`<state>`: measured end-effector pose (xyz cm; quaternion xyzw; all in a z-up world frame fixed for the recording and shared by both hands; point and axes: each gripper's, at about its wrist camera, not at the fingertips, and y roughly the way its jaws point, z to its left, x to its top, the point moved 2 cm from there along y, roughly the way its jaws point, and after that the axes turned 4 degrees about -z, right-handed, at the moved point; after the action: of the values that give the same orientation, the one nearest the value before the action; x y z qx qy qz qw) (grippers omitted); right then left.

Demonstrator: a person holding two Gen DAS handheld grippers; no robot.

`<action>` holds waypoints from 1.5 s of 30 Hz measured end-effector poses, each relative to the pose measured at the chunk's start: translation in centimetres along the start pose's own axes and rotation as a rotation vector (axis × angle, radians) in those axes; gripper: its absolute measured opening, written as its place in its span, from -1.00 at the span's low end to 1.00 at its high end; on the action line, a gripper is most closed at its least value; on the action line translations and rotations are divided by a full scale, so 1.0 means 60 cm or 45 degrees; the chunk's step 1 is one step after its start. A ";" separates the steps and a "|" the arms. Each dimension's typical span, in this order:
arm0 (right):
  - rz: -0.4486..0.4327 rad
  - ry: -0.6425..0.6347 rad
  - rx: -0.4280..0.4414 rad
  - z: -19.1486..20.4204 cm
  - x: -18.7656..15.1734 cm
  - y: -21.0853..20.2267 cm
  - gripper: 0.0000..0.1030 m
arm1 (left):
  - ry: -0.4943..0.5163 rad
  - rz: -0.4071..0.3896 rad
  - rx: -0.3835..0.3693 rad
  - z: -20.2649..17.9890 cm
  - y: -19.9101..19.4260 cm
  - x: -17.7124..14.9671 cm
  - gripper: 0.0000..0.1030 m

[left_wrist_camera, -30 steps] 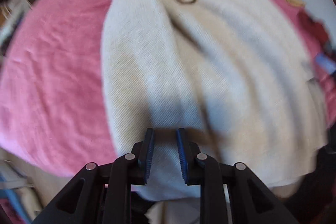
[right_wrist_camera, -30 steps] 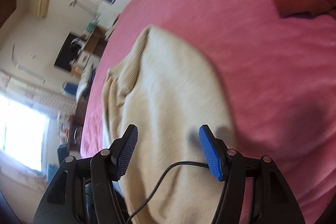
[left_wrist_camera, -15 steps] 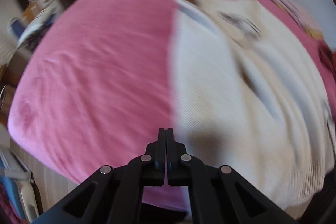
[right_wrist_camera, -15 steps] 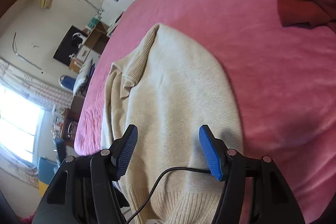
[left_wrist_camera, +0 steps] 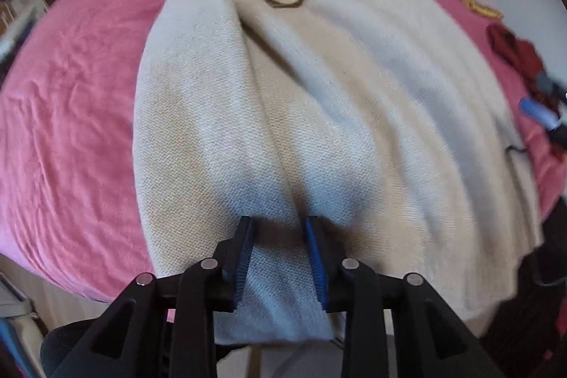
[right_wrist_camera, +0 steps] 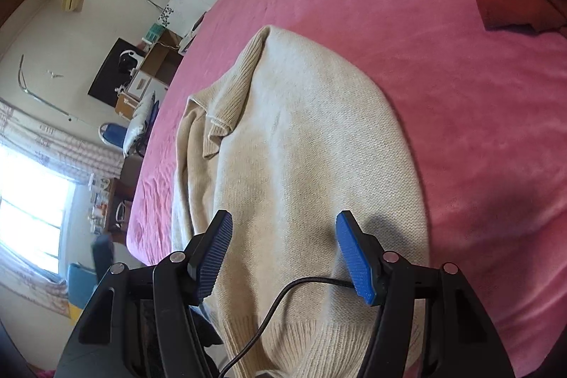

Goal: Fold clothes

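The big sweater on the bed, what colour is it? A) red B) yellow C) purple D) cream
D: the sweater spread flat on the pink bed is cream; the red, yellow and pale purple clothes lie farther off near the bed's edge.

Sweater hem beneath left gripper

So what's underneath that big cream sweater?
The cream sweater lies on a pink bed cover, which shows all around it. Whatever may lie directly beneath the knit is covered, so that cannot be seen.
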<state>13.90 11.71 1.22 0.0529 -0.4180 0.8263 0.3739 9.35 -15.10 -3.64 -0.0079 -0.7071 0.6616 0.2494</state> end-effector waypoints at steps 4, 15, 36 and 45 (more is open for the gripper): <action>-0.012 0.023 0.004 -0.005 -0.001 -0.006 0.21 | -0.066 -0.029 0.055 -0.004 0.009 -0.003 -0.29; -0.035 0.015 -0.005 -0.002 0.004 -0.023 0.21 | -0.099 -0.138 0.143 0.069 -0.058 0.034 -0.88; 0.029 0.012 -0.154 0.005 0.028 0.011 0.21 | -0.328 0.151 0.854 0.647 0.006 0.186 -0.80; 0.057 -0.142 -0.055 0.077 0.124 0.093 0.25 | -0.027 -0.210 0.529 0.379 -0.010 0.200 -0.62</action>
<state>3.82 10.54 3.52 0.0816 -0.4571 0.8209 0.3324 -9.22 -32.24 1.05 0.1085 -0.5566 0.7704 0.2915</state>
